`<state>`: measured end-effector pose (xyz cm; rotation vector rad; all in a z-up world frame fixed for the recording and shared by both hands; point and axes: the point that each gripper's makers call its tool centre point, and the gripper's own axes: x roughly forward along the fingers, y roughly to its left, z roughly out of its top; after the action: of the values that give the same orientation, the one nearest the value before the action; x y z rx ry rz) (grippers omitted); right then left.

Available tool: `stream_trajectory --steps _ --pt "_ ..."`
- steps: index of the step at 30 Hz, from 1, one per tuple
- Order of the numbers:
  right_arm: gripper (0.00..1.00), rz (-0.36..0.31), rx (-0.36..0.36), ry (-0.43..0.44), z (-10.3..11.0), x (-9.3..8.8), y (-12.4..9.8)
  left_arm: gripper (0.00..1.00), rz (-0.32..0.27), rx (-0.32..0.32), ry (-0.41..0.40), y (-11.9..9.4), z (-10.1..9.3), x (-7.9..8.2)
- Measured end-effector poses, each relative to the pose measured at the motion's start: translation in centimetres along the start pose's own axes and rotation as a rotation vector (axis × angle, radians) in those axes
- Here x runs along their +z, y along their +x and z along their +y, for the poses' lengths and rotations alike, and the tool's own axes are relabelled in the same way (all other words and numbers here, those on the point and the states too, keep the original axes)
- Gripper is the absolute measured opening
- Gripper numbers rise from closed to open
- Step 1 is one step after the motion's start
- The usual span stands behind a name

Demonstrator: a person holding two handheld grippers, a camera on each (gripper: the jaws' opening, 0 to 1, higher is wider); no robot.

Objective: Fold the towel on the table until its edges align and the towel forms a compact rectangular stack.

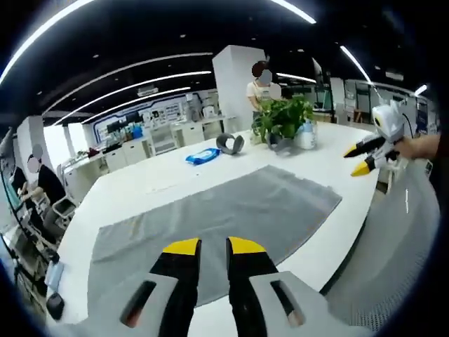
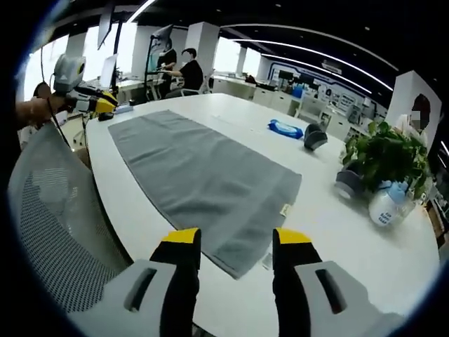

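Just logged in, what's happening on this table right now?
A person holds a gripper in each hand above a grey towel spread flat and unfolded on the white table. The left gripper hovers at one short end, the right gripper at the other; both sets of jaws are open and empty. Folding hasn't begun.

I see bare tabletop (image 2: 140,210) along the near edge of the towel (image 2: 203,182). A potted plant (image 2: 386,158), spray bottle (image 2: 386,203) and tape roll (image 2: 314,137) obstruct the far side.
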<state>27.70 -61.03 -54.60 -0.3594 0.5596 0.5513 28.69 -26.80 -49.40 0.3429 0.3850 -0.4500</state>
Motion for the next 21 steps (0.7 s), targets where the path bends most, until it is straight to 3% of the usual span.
stream_trajectory --steps 3,5,7,10,16,19,21 --pt "0.21 0.086 0.081 -0.077 0.1 -1.2 1.5 0.10 -0.011 -0.101 -0.033 2.0 -0.9 1.3" --pt "0.25 0.187 0.141 -0.111 0.6 -3.1 2.8 0.09 -0.013 -0.180 -0.022 3.9 -2.2 2.1" --pt "0.27 0.277 0.197 -0.148 1.3 -5.2 4.1 0.05 0.036 -0.242 0.002 5.7 -3.7 1.8" --pt "0.22 0.402 0.222 -0.192 1.5 -8.0 4.6 0.01 0.080 -0.319 0.031 7.9 -6.2 0.9" --pt "0.18 0.432 0.224 -0.174 1.7 -9.9 4.6 0.01 0.174 -0.431 -0.035 10.1 -10.5 -2.3" --pt "0.18 0.445 0.210 -0.169 1.5 -10.6 4.7 0.03 0.179 -0.453 -0.065 10.6 -11.7 -3.1" --pt "0.17 0.416 0.190 -0.154 1.3 -10.2 5.0 0.08 0.158 -0.453 -0.066 10.8 -12.3 -3.2"
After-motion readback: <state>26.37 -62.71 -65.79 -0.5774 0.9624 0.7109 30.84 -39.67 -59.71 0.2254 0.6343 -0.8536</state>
